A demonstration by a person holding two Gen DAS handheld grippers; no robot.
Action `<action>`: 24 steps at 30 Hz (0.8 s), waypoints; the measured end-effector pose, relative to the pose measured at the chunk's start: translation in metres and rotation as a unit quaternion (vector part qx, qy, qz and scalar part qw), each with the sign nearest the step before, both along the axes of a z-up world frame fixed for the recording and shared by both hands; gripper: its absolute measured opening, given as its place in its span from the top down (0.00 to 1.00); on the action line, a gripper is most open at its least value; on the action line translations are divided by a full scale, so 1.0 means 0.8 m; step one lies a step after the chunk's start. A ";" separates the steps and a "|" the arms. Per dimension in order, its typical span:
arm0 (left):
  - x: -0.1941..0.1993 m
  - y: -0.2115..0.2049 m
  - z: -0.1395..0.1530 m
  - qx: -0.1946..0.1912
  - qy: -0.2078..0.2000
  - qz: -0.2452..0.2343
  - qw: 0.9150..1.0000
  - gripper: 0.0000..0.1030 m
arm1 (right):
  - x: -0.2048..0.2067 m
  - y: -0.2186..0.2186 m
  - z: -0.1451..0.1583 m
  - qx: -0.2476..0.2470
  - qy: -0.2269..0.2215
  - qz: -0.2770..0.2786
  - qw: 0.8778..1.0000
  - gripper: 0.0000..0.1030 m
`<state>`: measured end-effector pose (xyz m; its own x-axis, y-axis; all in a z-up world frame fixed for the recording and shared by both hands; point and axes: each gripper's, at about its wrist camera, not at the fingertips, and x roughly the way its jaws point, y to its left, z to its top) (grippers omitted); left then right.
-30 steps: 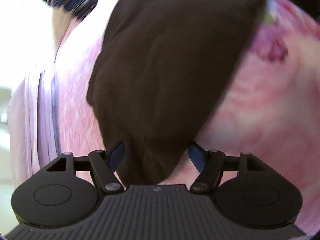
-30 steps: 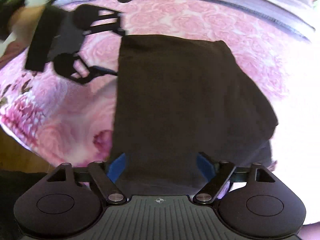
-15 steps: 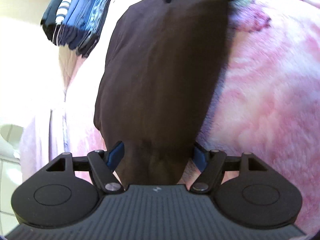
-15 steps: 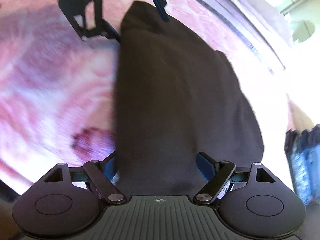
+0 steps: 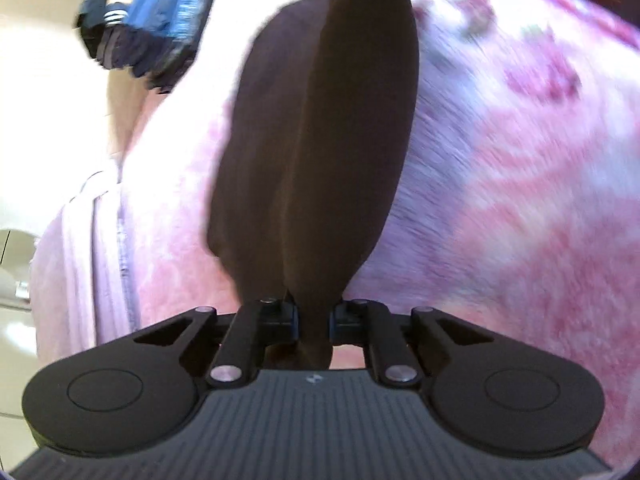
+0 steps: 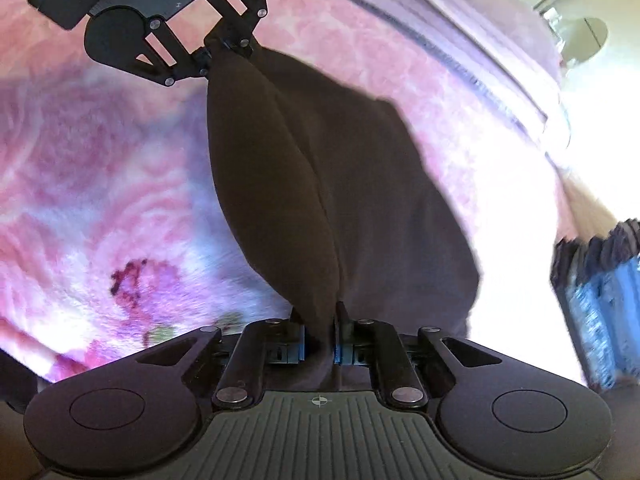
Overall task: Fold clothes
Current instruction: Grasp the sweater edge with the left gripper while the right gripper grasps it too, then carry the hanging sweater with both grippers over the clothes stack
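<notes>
A dark brown folded garment [image 5: 320, 140] hangs stretched between my two grippers above a pink flowered blanket [image 5: 500, 200]. My left gripper [image 5: 313, 318] is shut on one end of it. My right gripper [image 6: 320, 340] is shut on the other end [image 6: 304, 200]. In the right wrist view the left gripper [image 6: 224, 54] shows at the top, pinching the far corner. A lower layer of the garment [image 6: 400, 200] sags toward the blanket [image 6: 100, 200].
A stack of folded blue and dark clothes [image 5: 148, 20] lies at the bed's far side; it also shows at the right edge of the right wrist view [image 6: 600, 300]. A lilac sheet edge [image 5: 100, 260] borders the blanket. Bright floor lies beyond.
Both grippers have closed on the ends of the brown garment and lifted it off the blanket. It now hangs narrow and bunched between them instead of lying flat.
</notes>
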<state>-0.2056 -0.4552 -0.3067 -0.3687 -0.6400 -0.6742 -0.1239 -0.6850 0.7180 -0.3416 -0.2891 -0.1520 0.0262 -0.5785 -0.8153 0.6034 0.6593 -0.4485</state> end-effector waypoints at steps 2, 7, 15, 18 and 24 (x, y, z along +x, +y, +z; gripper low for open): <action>-0.003 -0.004 0.039 -0.004 0.017 0.008 1.000 0.91 | -0.009 -0.009 0.035 -0.006 0.005 0.006 1.000 0.91; -0.026 -0.018 0.136 -0.007 0.055 0.031 0.998 0.91 | -0.024 -0.022 0.134 -0.018 0.017 0.010 1.000 0.92; -0.066 -0.021 0.258 -0.012 0.089 0.020 0.996 0.91 | -0.062 -0.025 0.266 -0.026 0.016 -0.007 1.000 0.92; -0.094 -0.026 0.295 -0.026 0.098 0.015 0.995 0.91 | -0.088 -0.026 0.304 -0.039 0.012 -0.013 0.999 0.92; -0.171 -0.037 0.357 -0.059 0.110 0.012 0.992 0.91 | -0.159 -0.041 0.361 -0.082 0.015 -0.005 0.996 0.92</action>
<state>-0.3420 -0.4846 -0.0210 -0.4818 -0.7205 -0.4988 0.0596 -0.5948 0.8017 -0.4685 -0.3218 0.1372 -0.0037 -0.7048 -0.7094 0.5944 0.5689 -0.5683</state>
